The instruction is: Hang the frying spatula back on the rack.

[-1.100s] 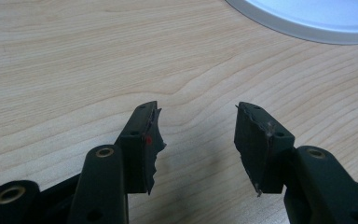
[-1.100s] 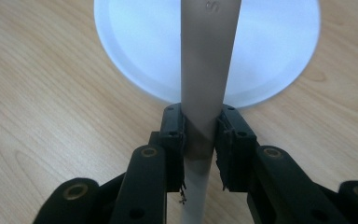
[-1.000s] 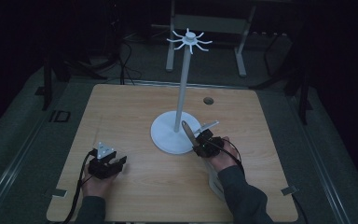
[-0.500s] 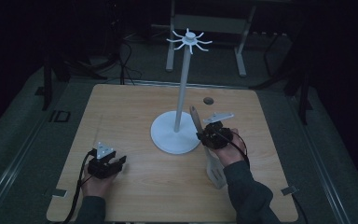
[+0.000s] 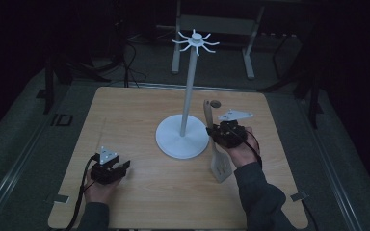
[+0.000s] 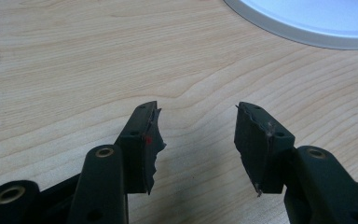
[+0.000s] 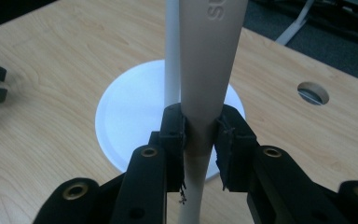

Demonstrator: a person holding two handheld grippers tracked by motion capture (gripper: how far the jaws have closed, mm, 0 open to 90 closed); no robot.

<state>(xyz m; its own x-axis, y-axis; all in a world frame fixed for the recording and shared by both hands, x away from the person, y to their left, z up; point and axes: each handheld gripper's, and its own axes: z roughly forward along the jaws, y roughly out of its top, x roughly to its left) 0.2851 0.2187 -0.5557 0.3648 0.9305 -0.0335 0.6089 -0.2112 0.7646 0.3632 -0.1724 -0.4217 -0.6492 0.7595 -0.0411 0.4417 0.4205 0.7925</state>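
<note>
One spatula (image 5: 215,144) in play, and the right tool (image 5: 225,134) has it clamped by the handle, both jaws pressing the beige shaft from either side in the right gripper view (image 7: 204,84). The spatula stands close to upright, handle tip up, slotted blade down at the tabletop (image 5: 139,192); whether the blade touches the wood is hard to tell from above. It sits just beside the one white stand (image 5: 187,96), to the right of its round base (image 5: 180,140), with the pole (image 7: 170,51) rising right behind the handle in the right gripper view. At the top of that pole, a ring of short hooks (image 5: 195,41) fans out, too small to count surely, and nothing hangs on them. No container on this tabletop; the closest thing is that stand, and it is bare. Over on the left, the left tool (image 5: 110,169) rests low near the front edge, well apart from the stand, jaws spread wide with only wood grain between them in the left gripper view (image 6: 196,140). Two tools, then: one gripping, one released. One small round hole (image 5: 215,103) shows in the tabletop behind the spatula.
</note>
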